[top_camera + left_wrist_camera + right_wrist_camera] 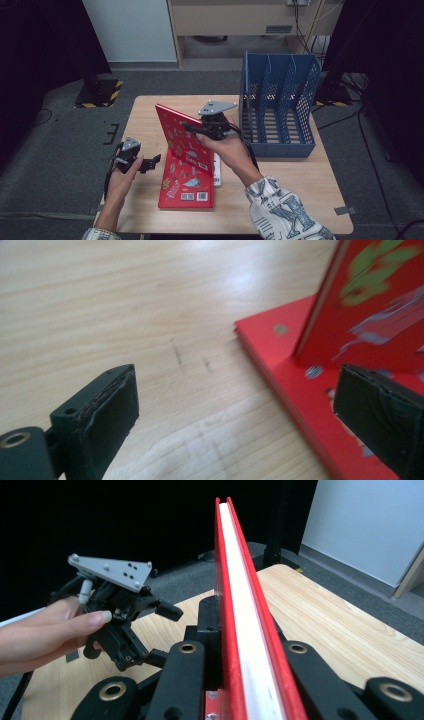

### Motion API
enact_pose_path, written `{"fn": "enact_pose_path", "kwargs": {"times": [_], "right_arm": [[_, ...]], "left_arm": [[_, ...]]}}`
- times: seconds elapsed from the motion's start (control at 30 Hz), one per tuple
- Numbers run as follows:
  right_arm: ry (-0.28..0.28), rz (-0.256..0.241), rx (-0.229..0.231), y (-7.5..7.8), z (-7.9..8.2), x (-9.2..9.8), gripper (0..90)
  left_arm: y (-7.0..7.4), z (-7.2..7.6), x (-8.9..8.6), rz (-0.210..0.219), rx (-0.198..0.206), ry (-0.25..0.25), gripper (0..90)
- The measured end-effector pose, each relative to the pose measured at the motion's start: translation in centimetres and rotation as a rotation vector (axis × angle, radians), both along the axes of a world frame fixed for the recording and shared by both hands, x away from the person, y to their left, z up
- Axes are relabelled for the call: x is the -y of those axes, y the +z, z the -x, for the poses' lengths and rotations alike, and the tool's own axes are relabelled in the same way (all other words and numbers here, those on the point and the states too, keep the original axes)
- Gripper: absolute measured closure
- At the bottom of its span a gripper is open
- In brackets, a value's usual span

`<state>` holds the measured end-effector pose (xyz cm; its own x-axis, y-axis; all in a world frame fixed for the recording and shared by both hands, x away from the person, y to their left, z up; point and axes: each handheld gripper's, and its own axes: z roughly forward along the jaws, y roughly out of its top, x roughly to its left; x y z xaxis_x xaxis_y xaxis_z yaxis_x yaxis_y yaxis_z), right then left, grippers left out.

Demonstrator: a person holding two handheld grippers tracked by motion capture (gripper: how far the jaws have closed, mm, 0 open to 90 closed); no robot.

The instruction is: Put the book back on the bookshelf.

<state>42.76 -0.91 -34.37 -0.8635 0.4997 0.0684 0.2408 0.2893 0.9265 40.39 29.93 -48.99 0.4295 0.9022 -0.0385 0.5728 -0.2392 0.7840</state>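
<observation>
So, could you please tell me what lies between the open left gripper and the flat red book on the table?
Bare wooden table: in the left gripper view, nothing sits between the left gripper and the flat red book.

No legible text: two square codes on the flat red book's (186,187) cover, six o'clock edge, too small to read.
</observation>
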Motion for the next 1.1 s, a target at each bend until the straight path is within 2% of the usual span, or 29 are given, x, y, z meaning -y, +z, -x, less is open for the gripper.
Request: {"fn": "enact_pose_path", "kwargs": {"times": [0.1,0.17,0.23,0.4,0.43,0.57,0.87,1.1], "right_arm": [[-0.009,-0.018,0.002,0.3,0.0,0.6,79.4],[-0.013,-0.019,0.009,0.5,0.0,0.8,79.4],[-0.022,-0.019,0.013,0.6,0.1,1.0,79.4],[-0.038,-0.017,0.019,0.9,0.2,1.8,79.4],[-0.041,-0.018,0.019,1.0,0.2,2.0,79.4],[-0.051,-0.029,0.022,1.2,0.3,2.7,79.4],[-0.075,-0.033,0.036,2.0,1.0,4.7,79.4],[-0.093,-0.029,0.039,2.0,1.6,6.3,79.4]], "left_arm": [[-0.9,0.1,-0.4,-0.003,-0.016,0.002,4.3],[-1.4,0.2,-0.7,-0.040,-0.049,-0.010,4.2],[-1.8,0.2,-1.1,-0.069,-0.060,-0.008,4.2],[-2.2,0.3,-2.3,-0.071,-0.077,0.038,4.4],[-2.3,0.3,-2.3,-0.065,-0.079,0.045,4.4],[-2.6,0.2,-2.4,-0.113,-0.091,0.033,4.2],[-3.0,0.3,-2.0,-0.137,-0.119,0.021,4.1],[-3.2,0.3,-1.7,-0.149,-0.132,0.006,3.9]]}}
